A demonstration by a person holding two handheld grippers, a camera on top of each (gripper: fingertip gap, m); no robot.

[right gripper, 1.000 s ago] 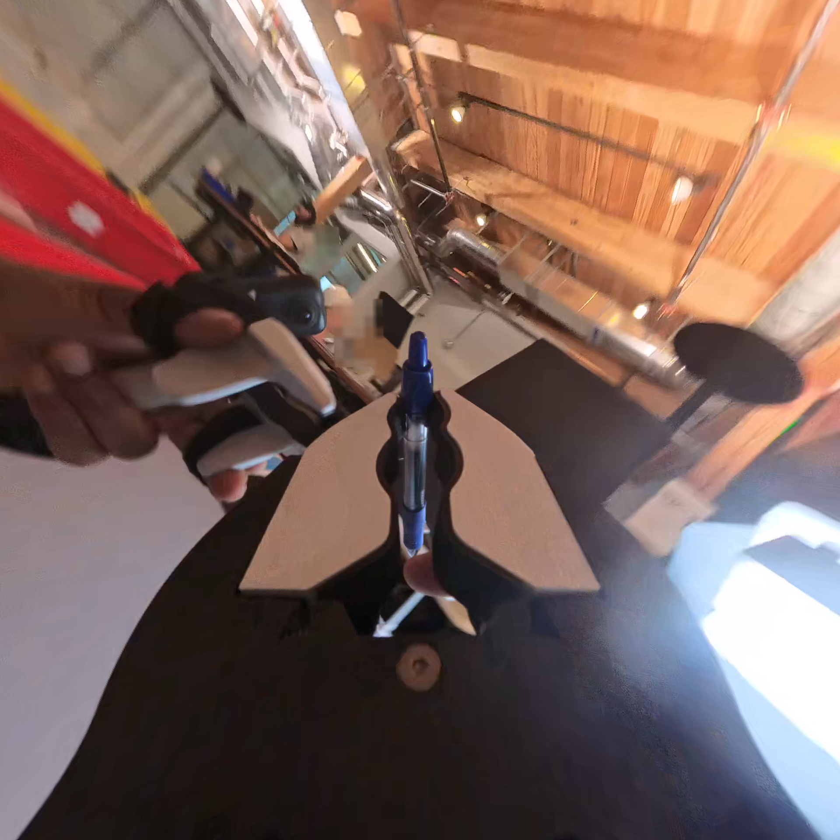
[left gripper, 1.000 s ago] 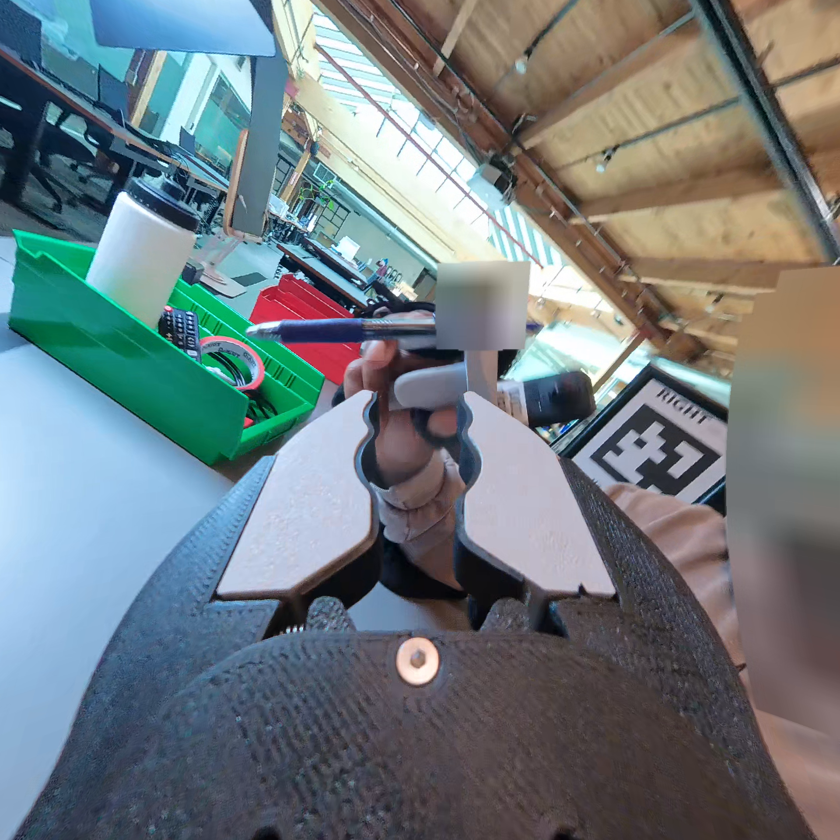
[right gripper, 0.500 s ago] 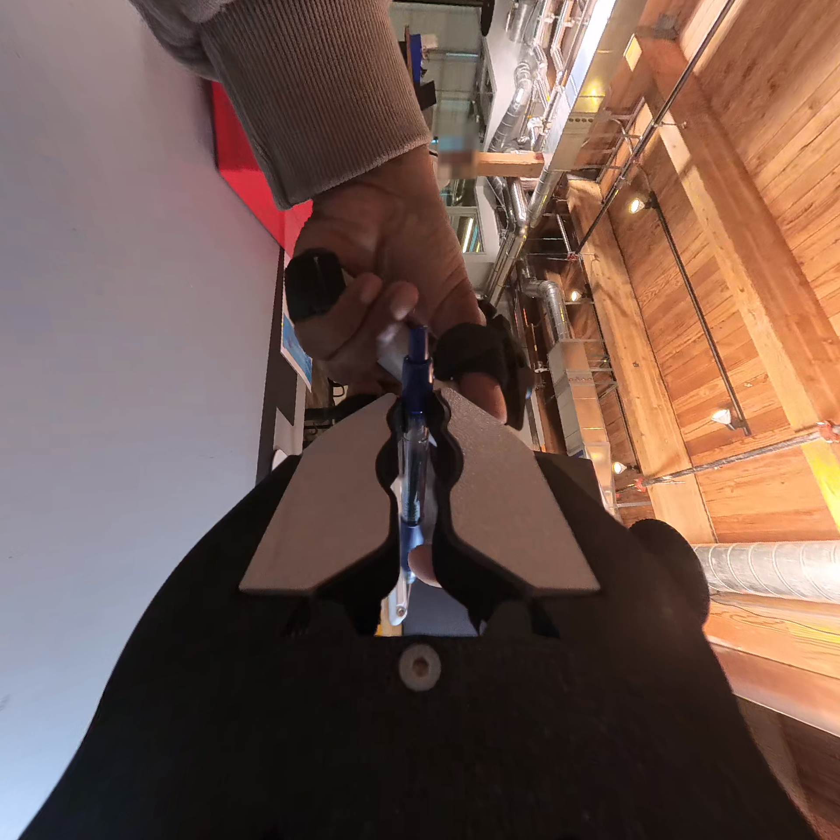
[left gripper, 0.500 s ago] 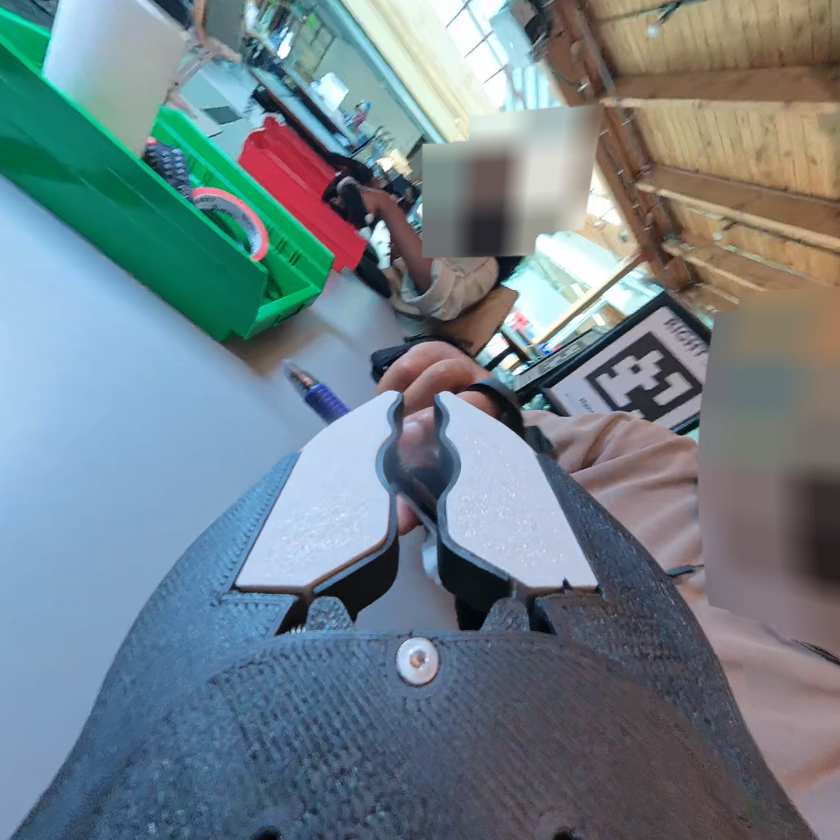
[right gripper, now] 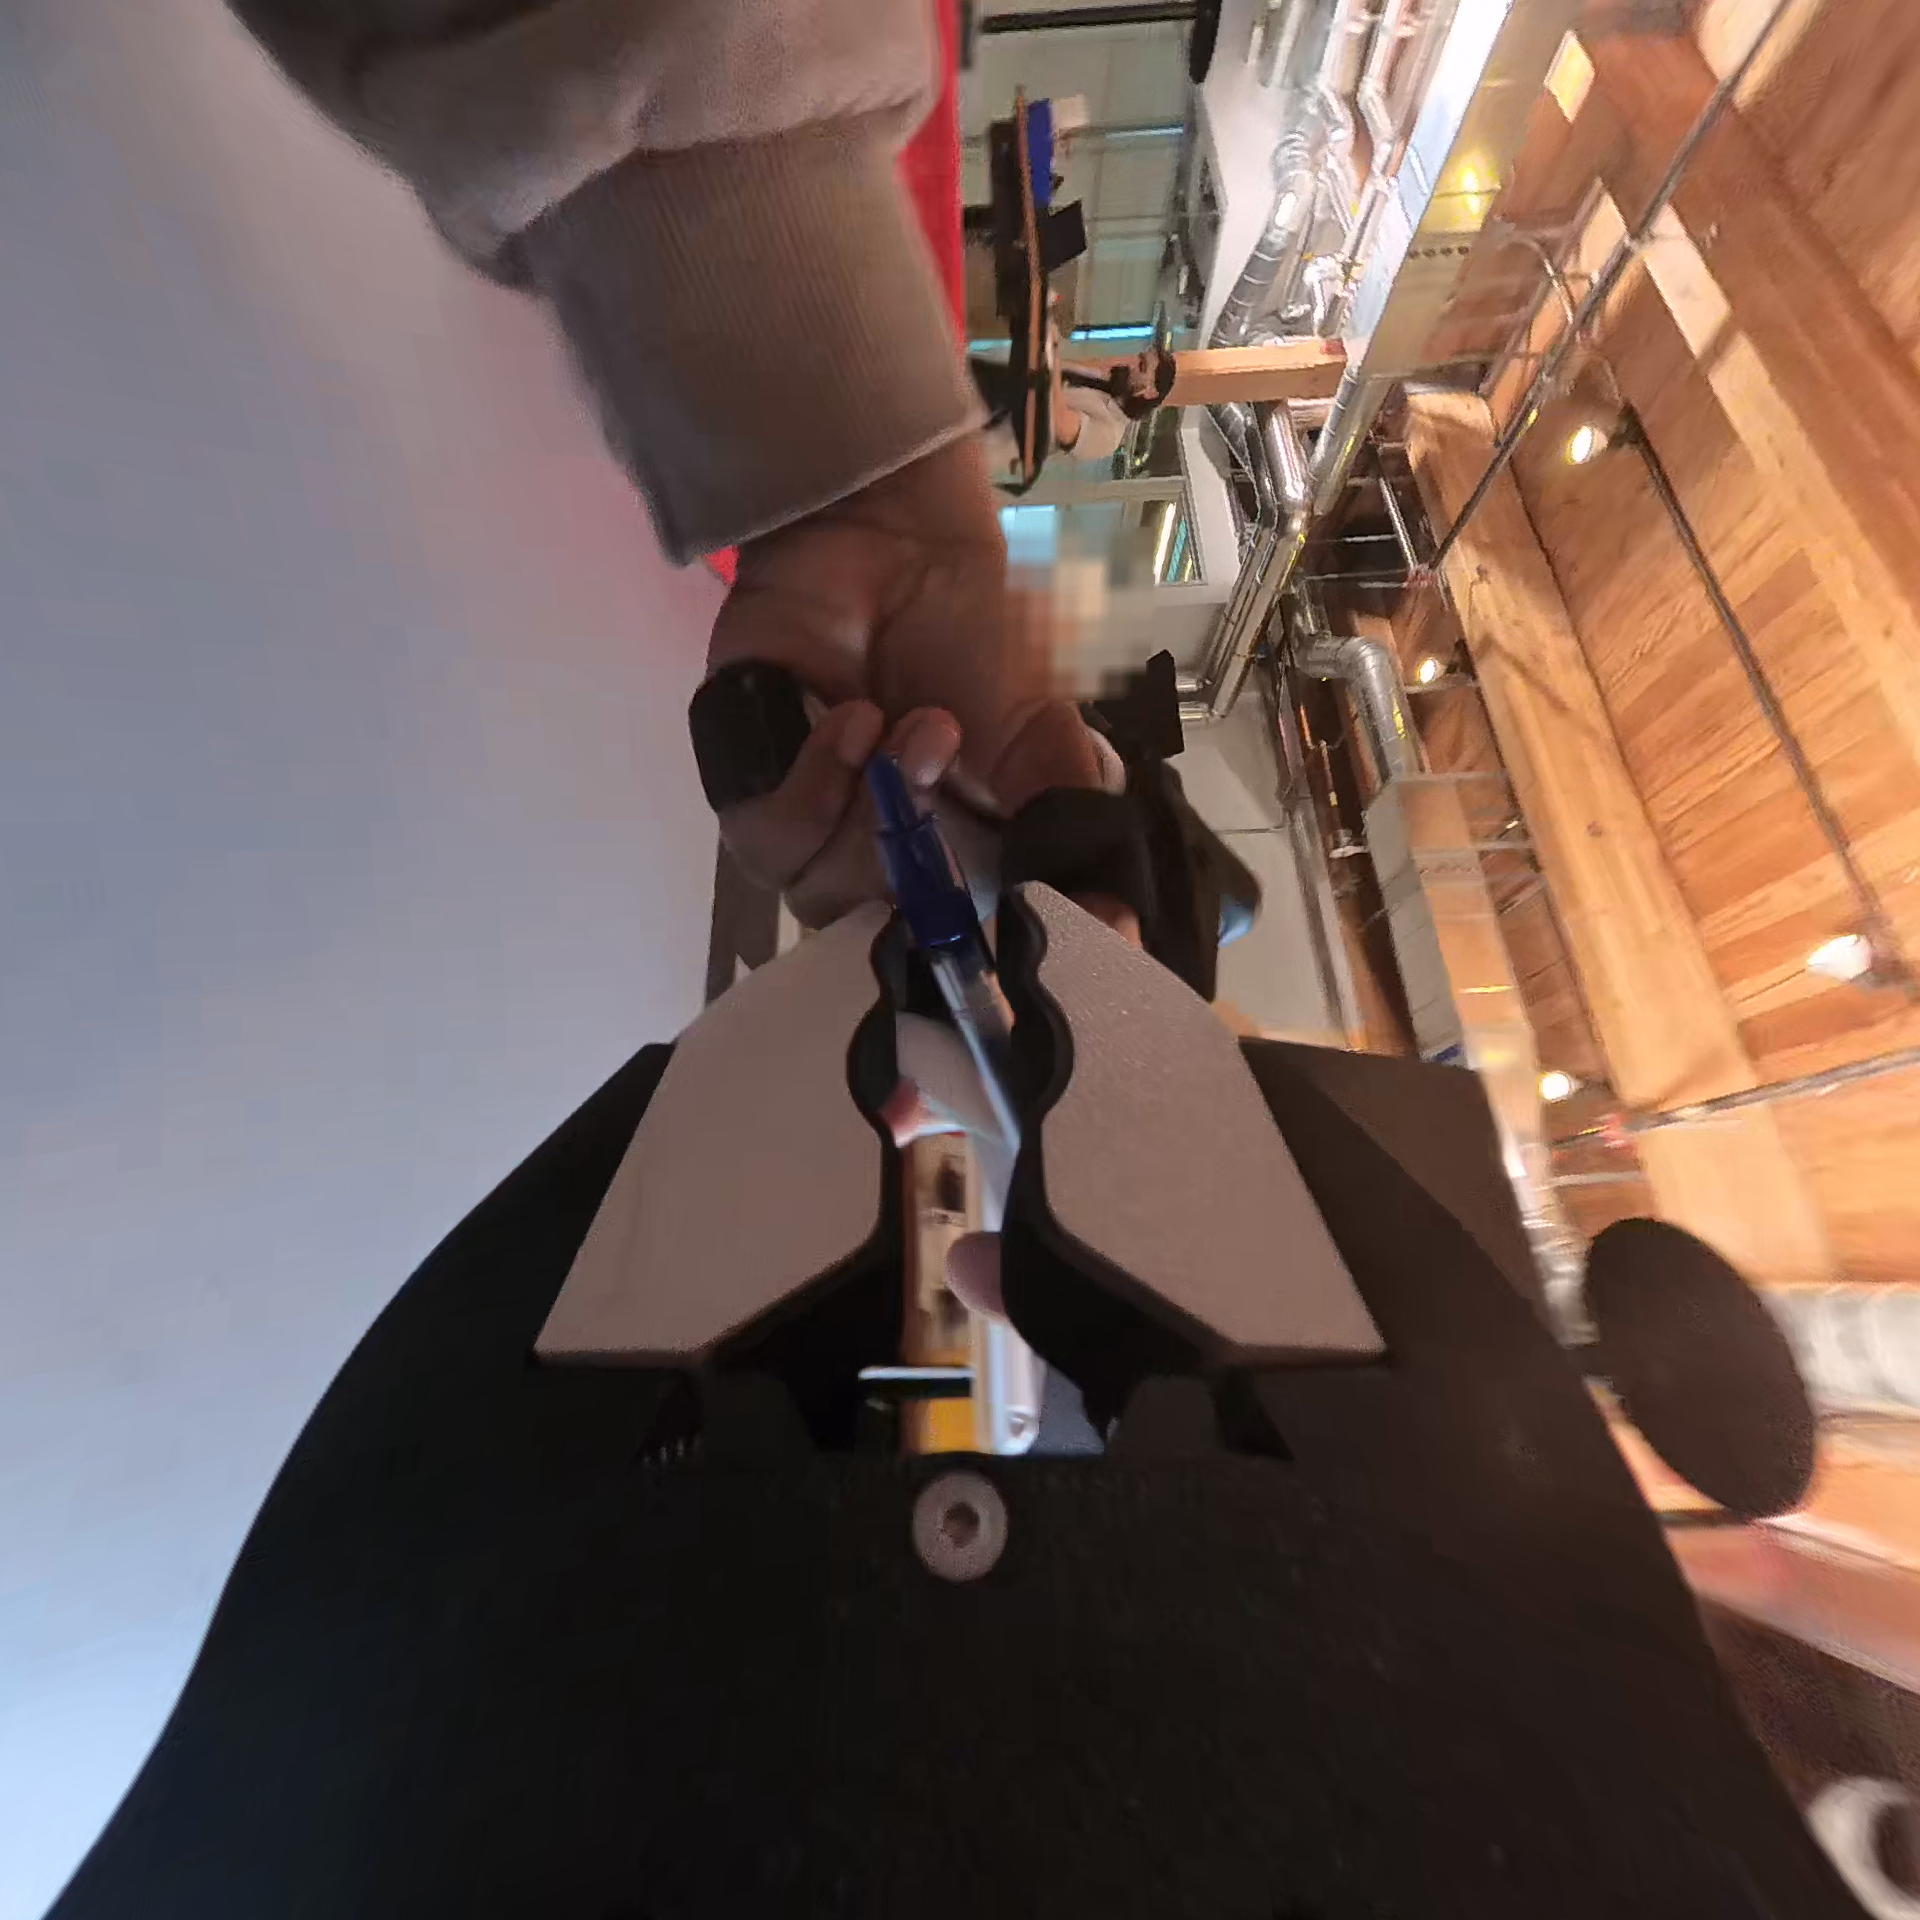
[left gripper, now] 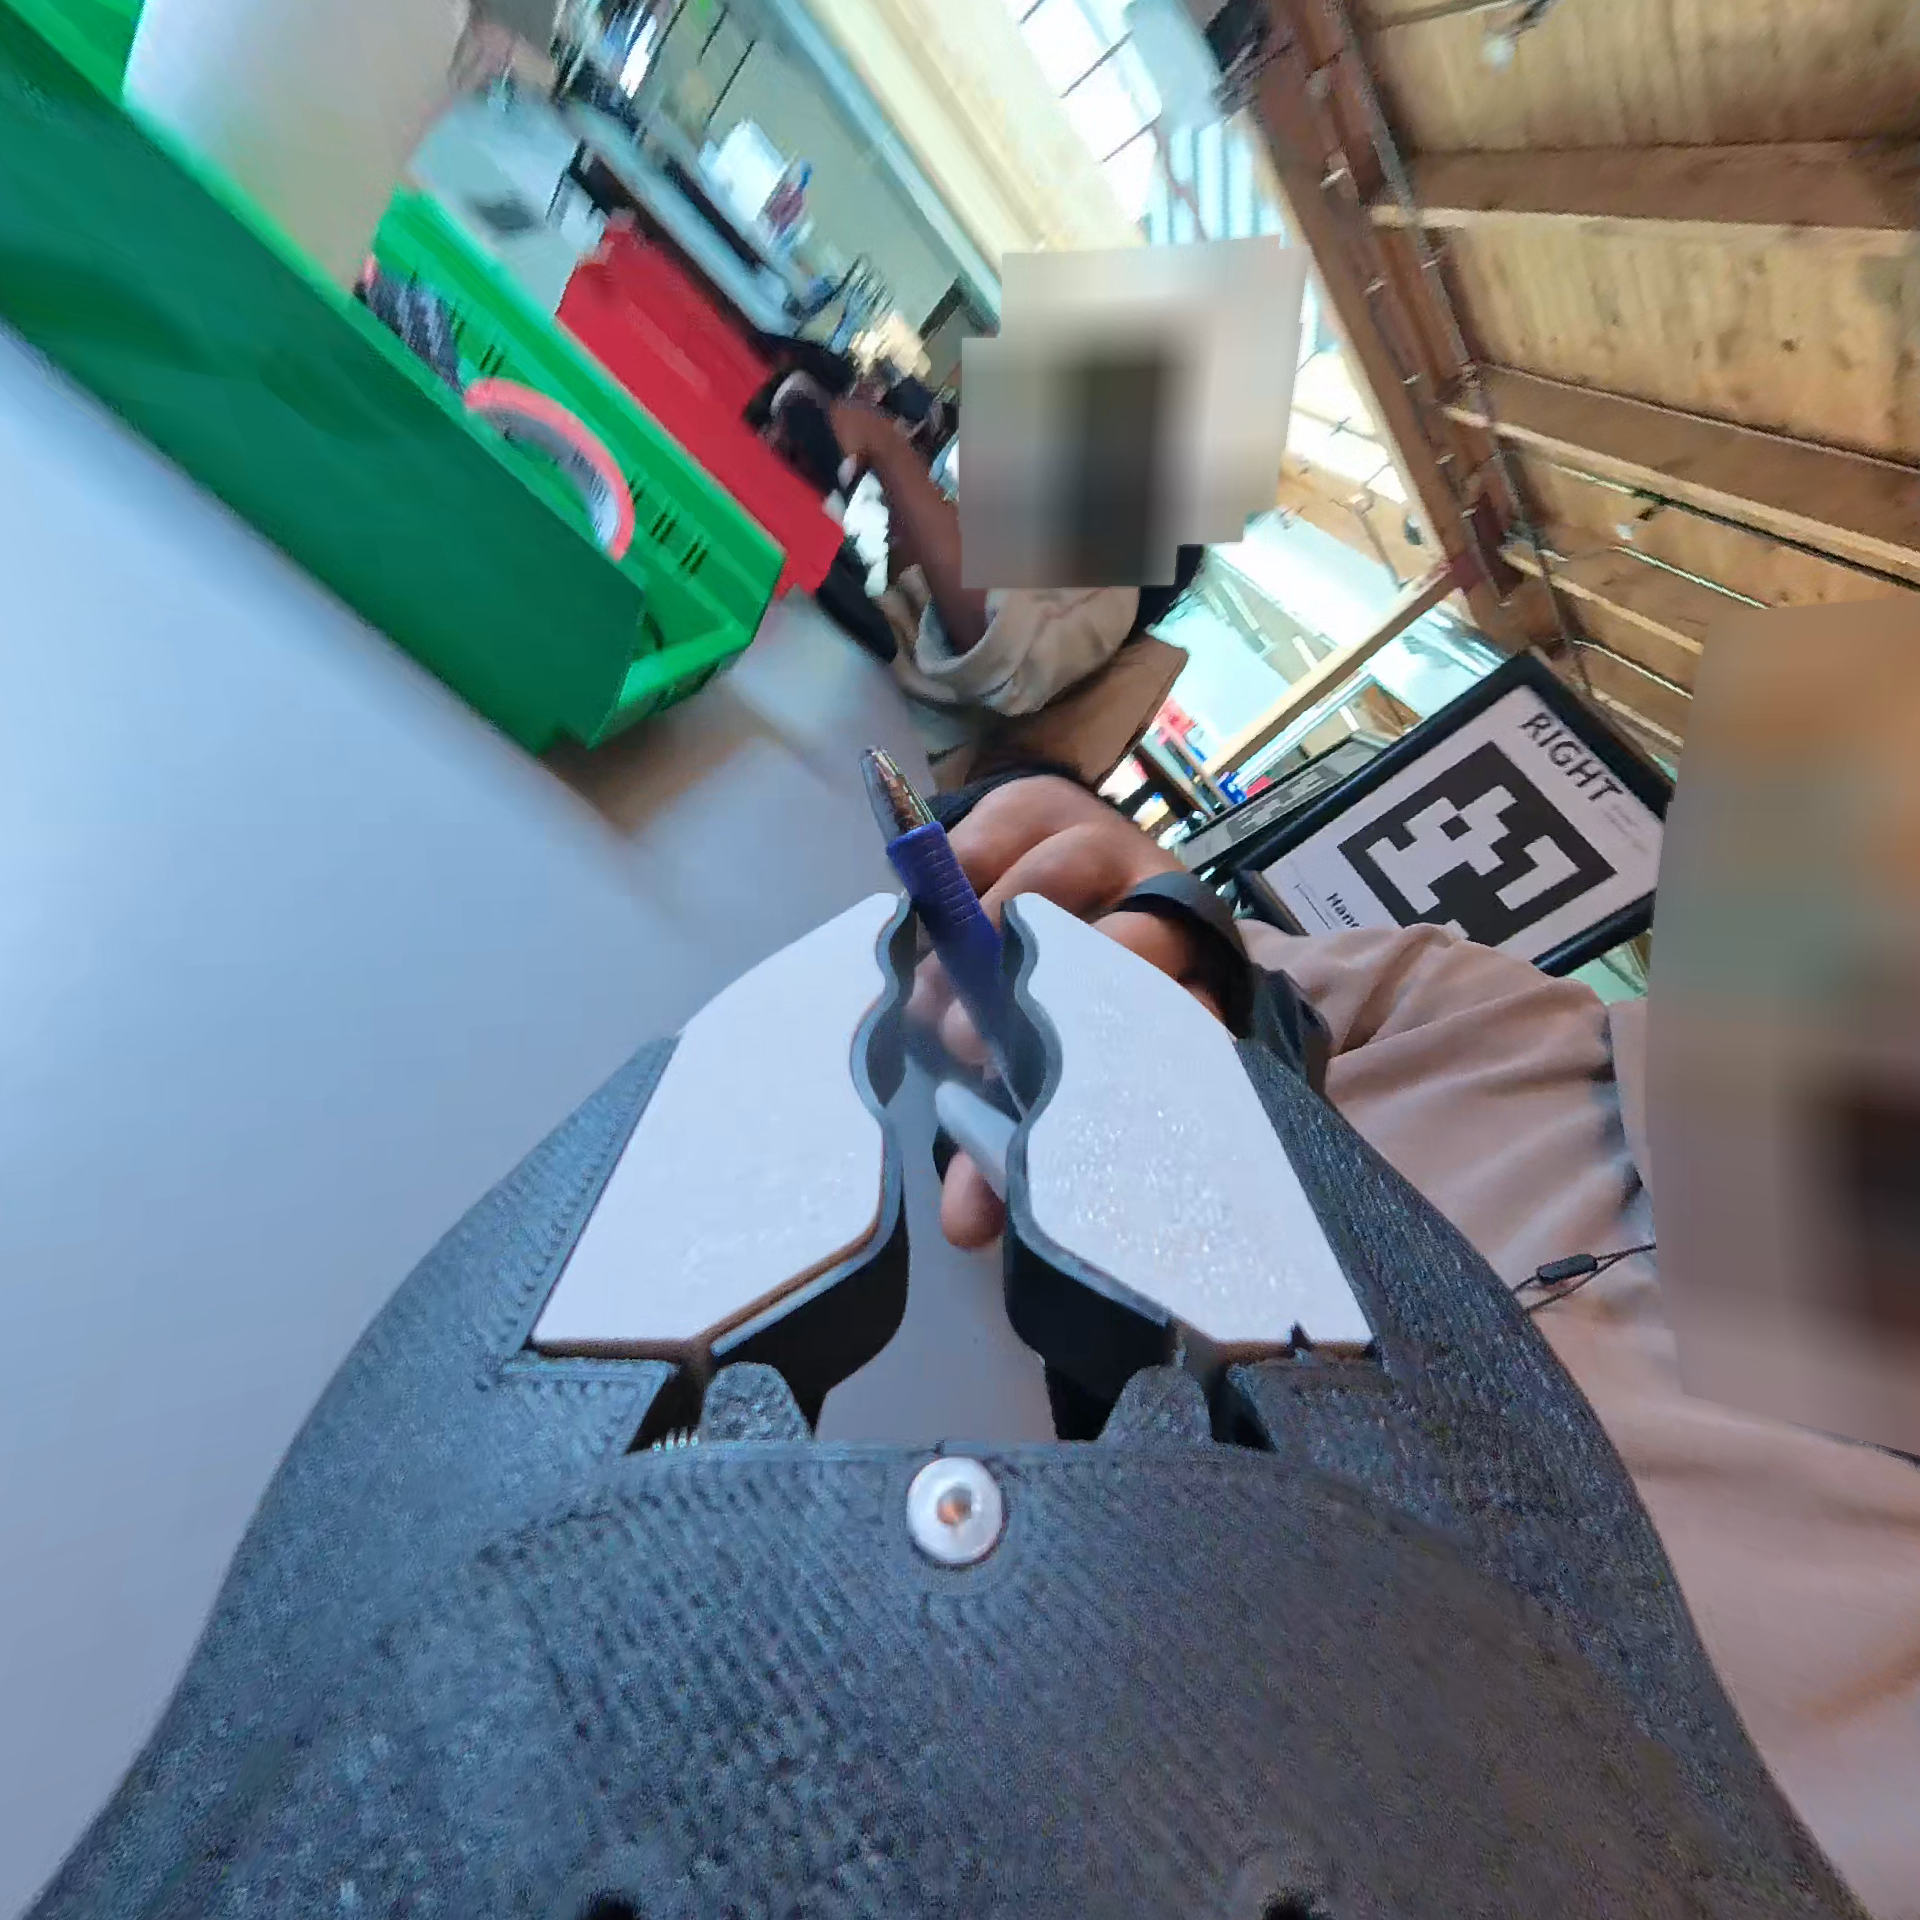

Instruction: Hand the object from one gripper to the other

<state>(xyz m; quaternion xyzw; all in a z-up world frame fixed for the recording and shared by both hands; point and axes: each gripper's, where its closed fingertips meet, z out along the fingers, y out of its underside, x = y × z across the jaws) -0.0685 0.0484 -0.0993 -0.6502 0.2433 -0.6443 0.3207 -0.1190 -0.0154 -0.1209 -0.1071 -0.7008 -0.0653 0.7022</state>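
The blue pen (left gripper: 940, 914) lies slanted between my left gripper's (left gripper: 956, 920) jaws, its metal tip pointing away. The jaws stand narrow around it, and it touches the left fingertip and the right finger's inner edge. In the right wrist view the same pen (right gripper: 920, 878) slants between my right gripper's (right gripper: 948, 925) narrow jaws, clicker end pointing away toward the hand (right gripper: 914, 665) on the other gripper. Each view hides the pen's near end behind a finger. The hand (left gripper: 1049, 852) holding the right gripper shows just beyond the left fingertips.
A green bin (left gripper: 343, 488) with a roll of tape and a white bottle stands at the back left on the grey table (left gripper: 260, 935), with a red bin (left gripper: 686, 353) behind it. A marker board (left gripper: 1475, 842) is at the right. A person sits farther back.
The pen was outside my left jaws and is now between them. It stood straight in my right gripper and now slants. Both grippers have come closer together.
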